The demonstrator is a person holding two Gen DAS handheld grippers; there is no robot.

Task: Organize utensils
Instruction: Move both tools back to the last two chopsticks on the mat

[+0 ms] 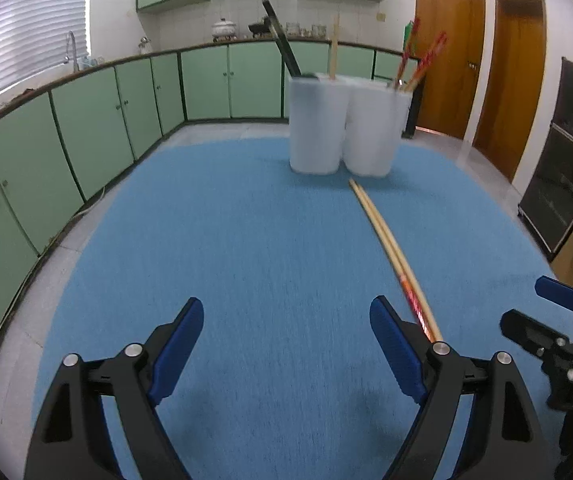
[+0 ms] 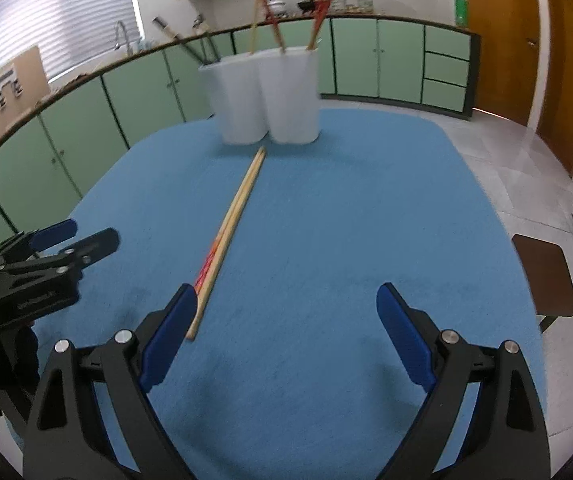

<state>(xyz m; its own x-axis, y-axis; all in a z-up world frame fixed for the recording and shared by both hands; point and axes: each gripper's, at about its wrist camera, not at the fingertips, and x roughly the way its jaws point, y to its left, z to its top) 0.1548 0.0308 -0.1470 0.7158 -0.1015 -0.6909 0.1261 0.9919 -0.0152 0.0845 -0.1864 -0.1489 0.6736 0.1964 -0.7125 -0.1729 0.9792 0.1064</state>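
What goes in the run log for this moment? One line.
left gripper: open, empty | right gripper: open, empty | chopsticks: flat on blue mat | white holder: upright

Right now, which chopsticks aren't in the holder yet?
The pair of chopsticks lying flat on the blue mat, side by side, tips toward the white holder. All the others stand upright inside it.

Green cabinets [image 1: 86, 128] are curving ahead and left of the gripper, wooden doors [image 1: 446, 52] standing ahead right, window blinds [image 2: 58, 20] glowing upper left.
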